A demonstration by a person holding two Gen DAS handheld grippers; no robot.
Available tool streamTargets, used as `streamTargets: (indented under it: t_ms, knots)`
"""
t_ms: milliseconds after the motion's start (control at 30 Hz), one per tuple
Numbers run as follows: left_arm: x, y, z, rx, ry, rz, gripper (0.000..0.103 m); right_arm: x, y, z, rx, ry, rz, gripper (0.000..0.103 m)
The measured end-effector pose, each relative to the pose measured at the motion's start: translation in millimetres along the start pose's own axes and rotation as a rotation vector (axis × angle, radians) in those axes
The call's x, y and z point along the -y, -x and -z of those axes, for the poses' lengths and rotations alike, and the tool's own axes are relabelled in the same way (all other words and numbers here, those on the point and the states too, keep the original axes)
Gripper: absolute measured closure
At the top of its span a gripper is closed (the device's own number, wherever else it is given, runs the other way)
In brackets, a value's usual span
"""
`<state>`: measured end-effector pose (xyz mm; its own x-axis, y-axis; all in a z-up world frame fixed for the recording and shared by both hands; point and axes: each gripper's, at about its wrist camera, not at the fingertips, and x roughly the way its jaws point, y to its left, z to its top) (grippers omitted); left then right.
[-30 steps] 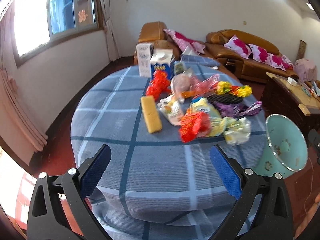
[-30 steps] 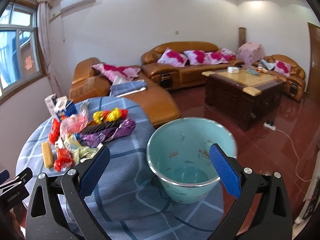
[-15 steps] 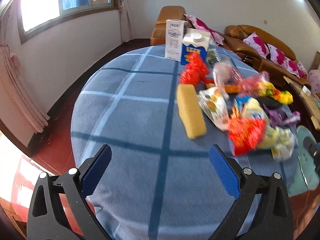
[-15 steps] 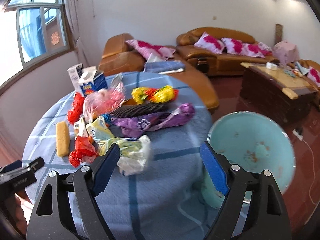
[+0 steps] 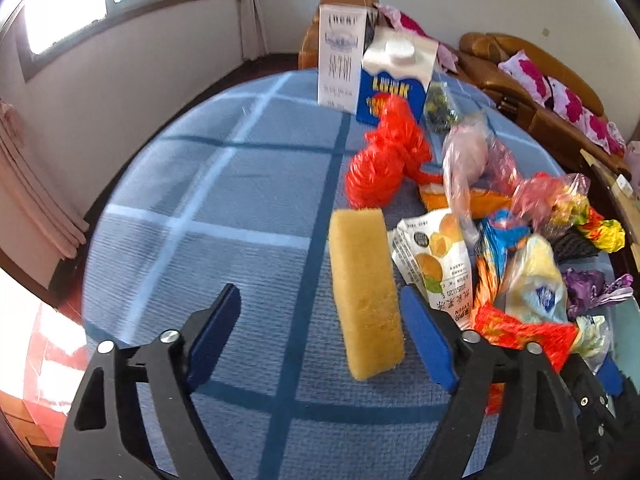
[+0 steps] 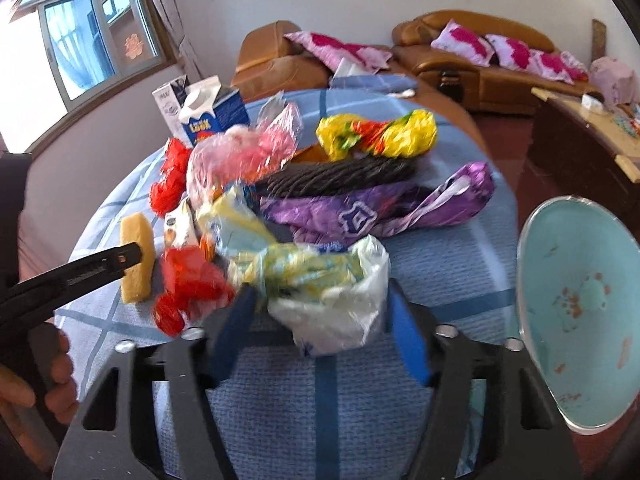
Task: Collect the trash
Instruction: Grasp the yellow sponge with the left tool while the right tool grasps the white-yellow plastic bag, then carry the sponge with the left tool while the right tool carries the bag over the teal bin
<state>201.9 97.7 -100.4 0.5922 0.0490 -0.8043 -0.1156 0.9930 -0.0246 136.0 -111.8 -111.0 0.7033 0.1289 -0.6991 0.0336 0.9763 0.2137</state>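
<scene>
On the round table with the blue checked cloth (image 5: 192,216) lies a heap of trash. A yellow sponge (image 5: 366,292) lies flat between the fingers of my left gripper (image 5: 322,336). Its jaws are closing, the right pad close beside the sponge and the left pad well apart from it. In the right wrist view a crumpled white and green plastic bag (image 6: 332,300) sits between the fingers of my right gripper (image 6: 320,332). Those jaws are closing too, and the pads do not squeeze the bag. A teal bucket (image 6: 580,312) stands beside the table at the right.
Behind the sponge are a red net bag (image 5: 384,164), a blue milk carton (image 5: 396,76), a white carton (image 5: 340,56) and a snack wrapper (image 5: 436,256). A purple bag (image 6: 380,212), a yellow bag (image 6: 380,132) and a black ribbed piece (image 6: 336,176) lie farther back. Sofas stand beyond.
Both grippers have come forward and down to the table with their jaws narrowing. The sponge now lies between the left fingers and the white bag between the right fingers.
</scene>
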Motion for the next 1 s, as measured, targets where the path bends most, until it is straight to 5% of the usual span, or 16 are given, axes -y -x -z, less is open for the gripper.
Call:
streamTargets:
  t_ms: [67, 267, 700, 1000]
  knots:
    - [0, -7, 2, -0.022, 0.005, 0.028, 0.033, -1, 0, 2, 0.005, 0.011, -0.006, 0.050]
    - [5, 0, 8, 0.000, -0.004, 0.111, 0.076, -4, 13, 5, 0.042, 0.038, -0.004, 0.057]
    - [-8, 61, 19, 0.140, 0.007, 0.137, 0.078, -2, 84, 2, 0.284, 0.058, 0.040, 0.058]
    - [15, 93, 34, 0.168, -0.049, 0.150, 0.078, 16, 108, 8, 0.317, 0.010, 0.089, 0.058]
